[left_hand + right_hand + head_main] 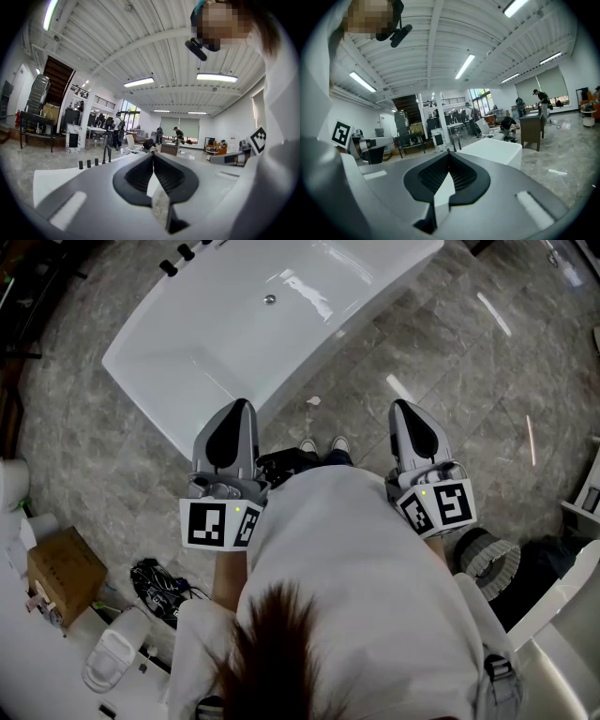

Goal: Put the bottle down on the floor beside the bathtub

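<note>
**Head view: both jaws shut and empty, no bottle in sight**

Left gripper [241,403] and right gripper [404,405] are held level out front, side by side. Both gripper views show the pads pressed tip to tip with nothing between them.

Bottle: I can't find it in any view. A small pale speck [312,401] lies on the floor [450,362] between the two jaws, just beside the tub [216,329]. It's too small to identify.

My read is that this fits two stages: bottle not yet in hand, or already set down out of view. Either way, check the floor strip ahead of the jaws and keep the tips off the tub rim.

Materials:
- tub: glossy white, hard, rounded-corner rectangle; drain [270,299] and black taps [185,256] at the end far from the jaws
- floor: polished grey stone-look tile that mirrors the lights, probably slick, so a narrow base could skate
- jaws: grey shells with black ribbed pads
</note>
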Action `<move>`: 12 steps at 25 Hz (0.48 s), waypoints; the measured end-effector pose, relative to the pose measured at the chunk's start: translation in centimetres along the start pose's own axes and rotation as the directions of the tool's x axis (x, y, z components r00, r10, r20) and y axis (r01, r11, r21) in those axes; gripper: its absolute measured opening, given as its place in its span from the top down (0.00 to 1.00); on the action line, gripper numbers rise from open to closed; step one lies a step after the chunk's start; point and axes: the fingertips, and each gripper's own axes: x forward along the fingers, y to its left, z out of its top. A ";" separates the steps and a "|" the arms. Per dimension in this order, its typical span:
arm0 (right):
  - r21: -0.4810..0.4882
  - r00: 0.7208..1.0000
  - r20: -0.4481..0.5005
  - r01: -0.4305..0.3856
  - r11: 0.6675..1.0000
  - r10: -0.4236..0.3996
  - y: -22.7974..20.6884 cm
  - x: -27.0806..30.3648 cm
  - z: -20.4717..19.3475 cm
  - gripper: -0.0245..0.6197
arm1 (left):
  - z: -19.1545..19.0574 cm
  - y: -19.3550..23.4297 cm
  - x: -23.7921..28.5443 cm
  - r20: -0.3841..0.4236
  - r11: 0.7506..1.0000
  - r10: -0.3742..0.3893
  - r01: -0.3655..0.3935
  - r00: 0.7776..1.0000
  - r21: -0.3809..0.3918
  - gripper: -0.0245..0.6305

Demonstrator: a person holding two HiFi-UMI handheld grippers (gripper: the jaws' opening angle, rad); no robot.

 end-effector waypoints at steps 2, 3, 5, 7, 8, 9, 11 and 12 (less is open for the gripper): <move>-0.002 1.000 0.000 -0.001 1.000 0.001 0.0 0.0 0.0 0.96 | 0.0 0.0 0.0 0.001 1.000 -0.002 0.002 1.000 0.000 0.89; -0.003 1.000 0.000 -0.002 1.000 0.002 0.0 0.1 0.0 0.96 | 0.1 0.0 0.1 0.002 1.000 -0.002 0.002 1.000 0.000 0.89; -0.011 1.000 0.001 -0.005 1.000 0.005 0.1 0.1 0.1 0.96 | 0.1 -0.1 0.1 0.002 1.000 -0.004 0.004 1.000 0.000 0.89; -0.012 1.000 0.003 -0.005 1.000 0.005 0.1 -0.1 0.1 0.96 | 0.1 -0.3 0.0 0.003 1.000 -0.006 0.006 1.000 0.001 0.89; -0.010 1.000 0.004 -0.004 1.000 0.004 0.1 -0.3 0.1 0.96 | 0.1 -0.3 -0.1 0.003 1.000 -0.007 0.007 1.000 0.001 0.89; -0.007 1.000 0.004 -0.003 1.000 0.003 0.1 -0.3 0.0 0.96 | 0.0 -0.4 -0.1 0.002 1.000 -0.008 0.008 1.000 0.002 0.89; -0.005 1.000 0.001 -0.004 1.000 0.004 0.2 -0.2 0.0 0.96 | 0.0 -0.3 0.0 0.000 1.000 -0.008 0.008 1.000 0.001 0.89; -0.009 1.000 0.001 -0.005 1.000 0.006 0.2 -0.1 0.0 0.96 | 0.0 -0.2 0.0 0.000 1.000 -0.008 0.008 1.000 0.001 0.89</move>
